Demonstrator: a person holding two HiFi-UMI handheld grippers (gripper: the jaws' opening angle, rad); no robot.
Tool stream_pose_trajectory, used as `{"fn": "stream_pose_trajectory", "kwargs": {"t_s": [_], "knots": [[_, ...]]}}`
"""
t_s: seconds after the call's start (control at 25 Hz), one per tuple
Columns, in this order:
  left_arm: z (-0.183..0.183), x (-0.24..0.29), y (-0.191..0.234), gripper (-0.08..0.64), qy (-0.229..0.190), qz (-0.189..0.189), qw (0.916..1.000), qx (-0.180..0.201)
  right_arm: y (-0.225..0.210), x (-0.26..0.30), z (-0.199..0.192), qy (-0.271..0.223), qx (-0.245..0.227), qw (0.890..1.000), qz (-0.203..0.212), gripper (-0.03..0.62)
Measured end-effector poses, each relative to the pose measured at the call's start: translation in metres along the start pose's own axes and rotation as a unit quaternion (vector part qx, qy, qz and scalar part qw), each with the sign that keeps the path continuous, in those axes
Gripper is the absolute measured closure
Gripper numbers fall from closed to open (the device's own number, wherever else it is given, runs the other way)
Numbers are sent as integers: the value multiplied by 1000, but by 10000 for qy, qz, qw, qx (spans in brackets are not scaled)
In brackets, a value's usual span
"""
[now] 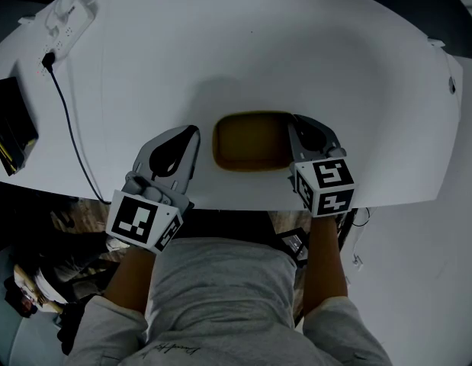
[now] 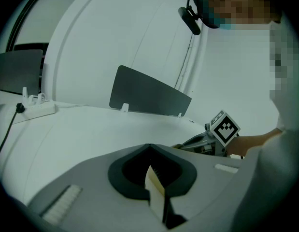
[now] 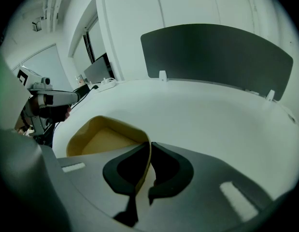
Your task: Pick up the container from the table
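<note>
Shallow mustard-yellow plastic container [image 1: 251, 139], rounded rectangle: lower centre of head view, by near edge of round white table [image 1: 220, 52]. I judge it light, thin-walled, flexible; rim is best hold. Open side up, long axis left-right. My right gripper [image 3: 149, 149] pinches right rim wall. Left gripper [image 1: 191, 136] closed, just beside left end, empty.

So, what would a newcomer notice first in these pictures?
Most likely the yellow-brown container at the near edge of the white table, with the right tool shut on its right wall. The left tool sits just left of it, not touching, and a black cable crosses the table's left side.
</note>
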State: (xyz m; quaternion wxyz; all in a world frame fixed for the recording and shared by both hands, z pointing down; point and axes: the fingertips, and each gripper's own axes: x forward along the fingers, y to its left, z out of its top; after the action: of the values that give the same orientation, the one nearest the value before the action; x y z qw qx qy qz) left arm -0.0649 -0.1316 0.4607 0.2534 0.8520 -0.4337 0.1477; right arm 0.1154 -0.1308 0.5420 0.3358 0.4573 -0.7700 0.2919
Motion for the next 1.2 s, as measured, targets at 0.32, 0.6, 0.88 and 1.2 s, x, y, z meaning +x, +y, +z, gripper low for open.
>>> {"fn": "stream_pose_trajectory", "kwargs": {"t_s": [0.32,0.6,0.88,1.2], "knots": [[3,-2,-1,560,-25,14,10000,36,-1,-5,1,-26,49,10000,-21,563],[9,-6,-5,560,-75,14,9999,115,-3,-15,6,-68,67,9999,-60,563],[15,-12,-6,560,-154,27,9998,135,0,-27,9,-101,72,9999,-94,563],[20,-21,-8,560,-239,74,9993,284,5,-41,12,-173,111,9997,-97,563]]}}
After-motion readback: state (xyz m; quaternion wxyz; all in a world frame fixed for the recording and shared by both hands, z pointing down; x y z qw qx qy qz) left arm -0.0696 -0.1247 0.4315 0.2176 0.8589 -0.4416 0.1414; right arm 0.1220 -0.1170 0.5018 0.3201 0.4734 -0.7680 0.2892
